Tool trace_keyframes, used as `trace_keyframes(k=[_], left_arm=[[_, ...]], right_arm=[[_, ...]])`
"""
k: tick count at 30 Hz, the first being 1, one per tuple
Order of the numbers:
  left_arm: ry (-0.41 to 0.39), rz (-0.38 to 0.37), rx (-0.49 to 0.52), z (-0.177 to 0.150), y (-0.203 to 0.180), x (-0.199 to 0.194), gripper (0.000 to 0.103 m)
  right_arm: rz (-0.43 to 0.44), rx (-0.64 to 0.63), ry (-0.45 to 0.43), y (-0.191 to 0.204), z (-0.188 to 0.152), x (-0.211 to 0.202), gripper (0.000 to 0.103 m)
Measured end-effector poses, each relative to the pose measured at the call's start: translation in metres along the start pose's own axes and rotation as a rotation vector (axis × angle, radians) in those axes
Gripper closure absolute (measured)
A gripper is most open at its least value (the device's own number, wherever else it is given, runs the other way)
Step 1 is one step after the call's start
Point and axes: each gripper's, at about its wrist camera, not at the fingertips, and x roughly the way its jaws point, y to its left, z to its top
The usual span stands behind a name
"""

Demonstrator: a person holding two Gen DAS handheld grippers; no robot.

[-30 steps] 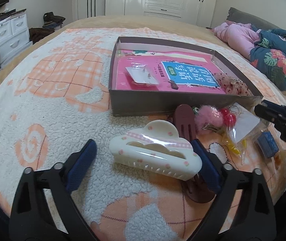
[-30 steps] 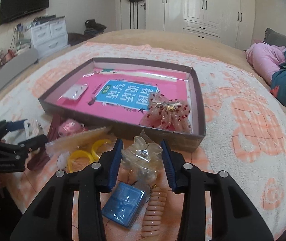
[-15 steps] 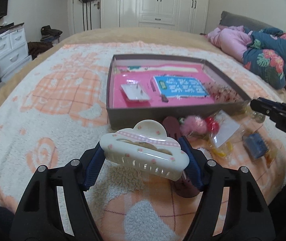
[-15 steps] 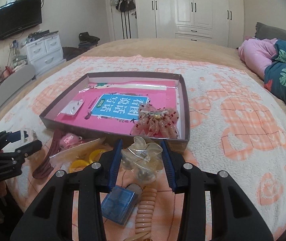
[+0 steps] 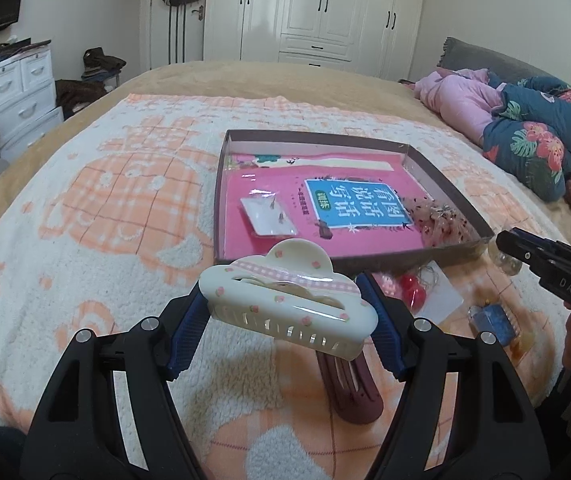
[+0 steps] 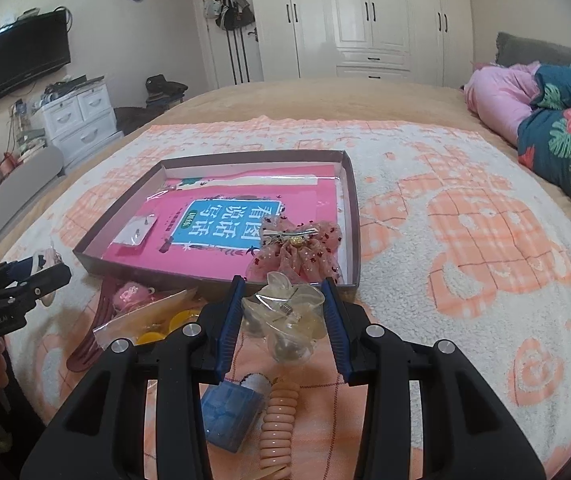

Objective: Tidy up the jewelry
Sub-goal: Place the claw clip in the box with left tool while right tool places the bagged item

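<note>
On the bed, over a fleecy white-and-orange blanket (image 5: 97, 216), the left gripper (image 5: 285, 320) is clamped on a cream cloud-shaped claw clip (image 5: 285, 304), its blue pads pressing the clip's two ends. The clip hangs clear of the blanket, level, teeth toward the camera, just short of the box's near wall. Below it lies a maroon clip (image 5: 349, 388) flat on the blanket.

The right gripper (image 6: 283, 316) grasps a clear bag holding a translucent yellowish hair clip (image 6: 285, 312); the bag is pinched between both pads and sags beneath them. Under this gripper on the blanket lie a small blue box (image 6: 227, 412) and a peach coil hair tie (image 6: 279, 428), side by side and touching. To the left sit a clear bag with yellow rings (image 6: 153, 320) and a pink plush piece (image 6: 127, 292), close against the box's front wall.

A shallow brown box (image 6: 351, 216) rests on the blanket ahead of both grippers. A pink book (image 6: 229, 220) with a blue label covers its floor. On the book lie a small clear packet of earrings (image 6: 137, 232) near the left side and a pink sequinned bow with a metal clip (image 6: 297, 252) in the near right corner.

In the left wrist view the right gripper enters from the right edge; in the right wrist view the left gripper shows at the left edge.
</note>
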Motion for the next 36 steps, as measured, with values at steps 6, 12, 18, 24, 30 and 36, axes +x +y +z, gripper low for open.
trace_keyframes(k=[6,12,18,24,30,36], left_arm=[[0.005,-0.015,0.001,0.01,-0.005,0.011,0.041],[-0.021,-0.03,0.04,0.028,-0.02,0.02,0.041],[-0.032,-0.051,0.054,0.044,-0.034,0.033,0.041],[-0.025,-0.061,0.068,0.055,-0.042,0.05,0.041],[-0.025,-0.072,0.073,0.058,-0.043,0.062,0.041],[-0.009,-0.072,0.075,0.059,-0.043,0.074,0.041]], right_arm=[[-0.001,0.007,-0.011,-0.004,0.003,-0.002,0.066],[-0.007,0.019,-0.014,-0.006,0.005,-0.001,0.066],[-0.016,0.032,-0.014,-0.011,0.008,0.001,0.066],[-0.018,0.023,-0.026,-0.01,0.012,-0.001,0.066],[-0.023,0.013,-0.016,-0.008,0.017,0.005,0.066],[-0.033,-0.013,-0.025,-0.006,0.031,0.012,0.066]])
